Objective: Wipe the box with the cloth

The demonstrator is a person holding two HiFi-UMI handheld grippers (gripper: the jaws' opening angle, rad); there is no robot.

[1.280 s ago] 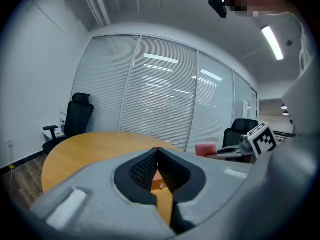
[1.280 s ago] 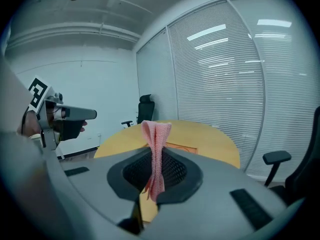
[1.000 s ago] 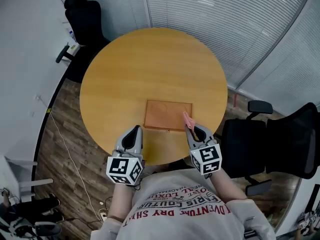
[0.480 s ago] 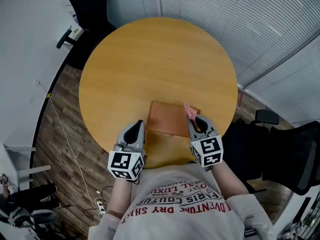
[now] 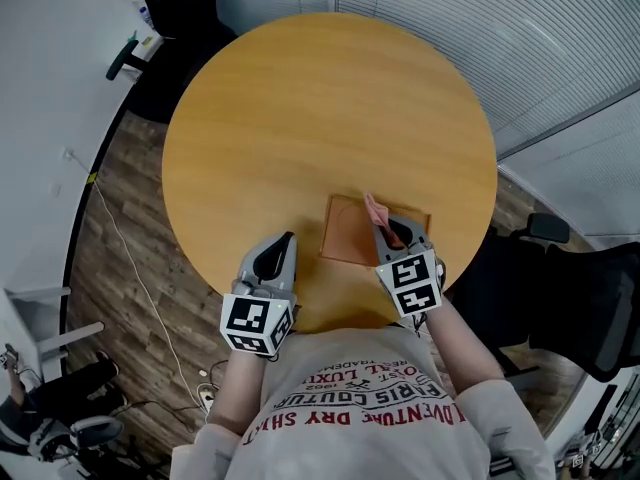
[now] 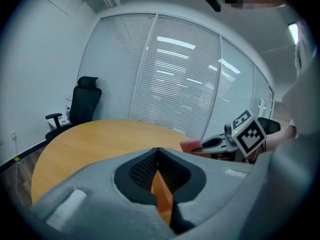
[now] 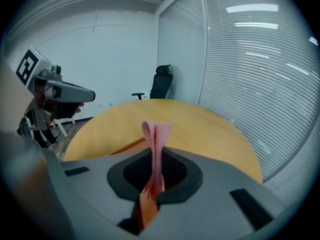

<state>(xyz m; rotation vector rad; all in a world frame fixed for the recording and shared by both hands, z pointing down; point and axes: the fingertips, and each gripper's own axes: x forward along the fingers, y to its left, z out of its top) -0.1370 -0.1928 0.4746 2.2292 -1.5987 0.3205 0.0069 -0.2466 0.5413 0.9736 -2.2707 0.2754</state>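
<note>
Pink cloth [image 5: 375, 208], perhaps over box [image 5: 350, 233] edge

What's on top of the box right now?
Only the right gripper, shut on the pink cloth, is over the box, at its right side. The box surface beneath it is covered; whether the cloth touches can't be told.
</note>
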